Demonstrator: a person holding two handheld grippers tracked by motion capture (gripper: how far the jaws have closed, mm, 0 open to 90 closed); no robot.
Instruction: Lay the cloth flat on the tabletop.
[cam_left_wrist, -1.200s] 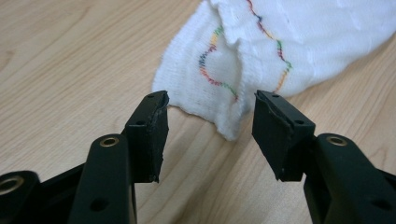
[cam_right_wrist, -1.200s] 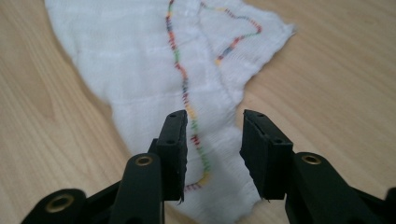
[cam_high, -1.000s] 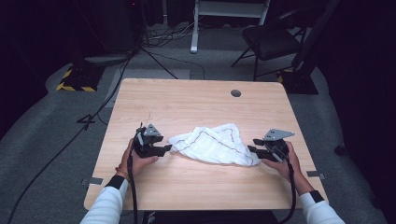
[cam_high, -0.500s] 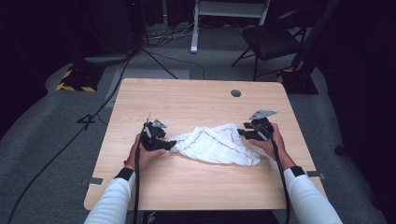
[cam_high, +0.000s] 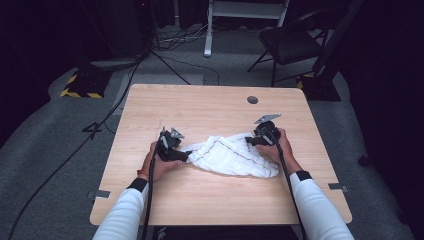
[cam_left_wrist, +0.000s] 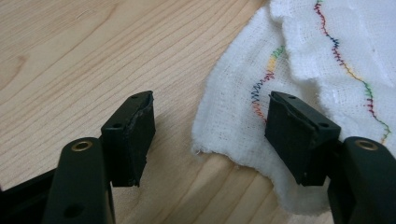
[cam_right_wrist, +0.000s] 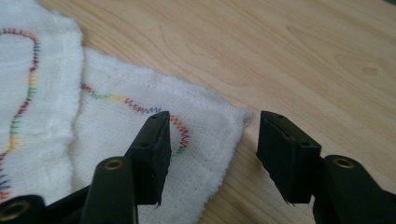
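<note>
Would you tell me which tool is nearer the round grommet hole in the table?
Right. The right tool sits just below the hole; the left tool is across the cloth.

this looks like a recording studio or lab set up for filming. a plain wooden table (cam_high: 215, 110) stands on grey carpet (cam_high: 65, 145) amid dark surroundings. cables (cam_high: 175, 37) trail across the floor, a black folding chair (cam_high: 287, 42) waits behind, and a yellow-and-black striped stand base (cam_high: 80, 87) sits nearby.

Grey carpet floor (cam_high: 60, 150) around a wooden table (cam_high: 210, 105) (dark room), folding chair (cam_high: 290, 45) behind.
</note>
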